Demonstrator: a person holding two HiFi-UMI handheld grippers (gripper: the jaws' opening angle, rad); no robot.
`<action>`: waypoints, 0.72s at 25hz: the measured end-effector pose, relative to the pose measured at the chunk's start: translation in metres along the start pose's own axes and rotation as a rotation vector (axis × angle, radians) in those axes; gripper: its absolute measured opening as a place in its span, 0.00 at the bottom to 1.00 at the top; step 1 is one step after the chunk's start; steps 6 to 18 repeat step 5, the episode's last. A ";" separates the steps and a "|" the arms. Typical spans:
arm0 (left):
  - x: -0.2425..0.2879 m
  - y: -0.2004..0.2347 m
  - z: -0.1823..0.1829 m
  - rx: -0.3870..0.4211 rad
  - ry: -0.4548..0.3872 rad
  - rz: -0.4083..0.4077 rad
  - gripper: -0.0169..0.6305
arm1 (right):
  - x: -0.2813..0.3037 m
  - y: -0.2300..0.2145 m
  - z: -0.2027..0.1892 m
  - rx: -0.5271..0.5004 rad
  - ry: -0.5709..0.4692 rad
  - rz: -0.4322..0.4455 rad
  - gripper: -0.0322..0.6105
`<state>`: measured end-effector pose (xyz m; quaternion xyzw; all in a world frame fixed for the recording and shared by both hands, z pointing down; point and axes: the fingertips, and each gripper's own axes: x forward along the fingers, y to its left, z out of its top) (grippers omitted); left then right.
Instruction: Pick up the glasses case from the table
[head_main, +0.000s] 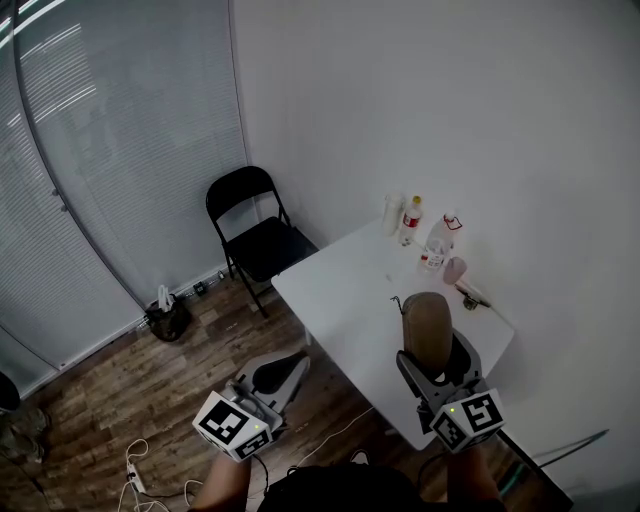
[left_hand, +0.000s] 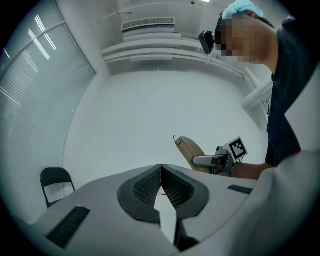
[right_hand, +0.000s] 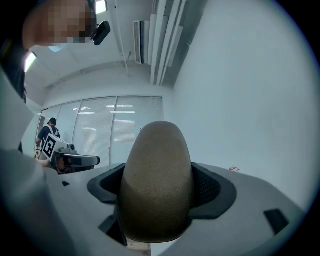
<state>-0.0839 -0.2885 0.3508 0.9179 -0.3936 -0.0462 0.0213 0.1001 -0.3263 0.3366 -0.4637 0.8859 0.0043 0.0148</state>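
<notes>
Pinching glasses case (head_main: 427, 325) — right gripper (right_hand: 157, 190); left gripper (left_hand: 161, 182) closed.

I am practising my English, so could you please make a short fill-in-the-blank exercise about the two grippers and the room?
1. The right gripper clamps the brown ____.
2. The left gripper has its jaws ____, with nothing between them.
3. The folding chair near the table is ____ in colour.
Missing words: glasses case; shut; black.
</notes>
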 end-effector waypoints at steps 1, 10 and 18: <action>-0.001 0.001 0.000 -0.002 -0.001 0.000 0.06 | 0.001 0.001 0.001 0.000 0.000 0.000 0.67; -0.005 0.004 0.002 -0.016 -0.009 -0.002 0.06 | 0.003 0.005 0.000 0.004 0.001 0.006 0.67; -0.005 0.004 0.002 -0.016 -0.009 -0.002 0.06 | 0.003 0.005 0.000 0.004 0.001 0.006 0.67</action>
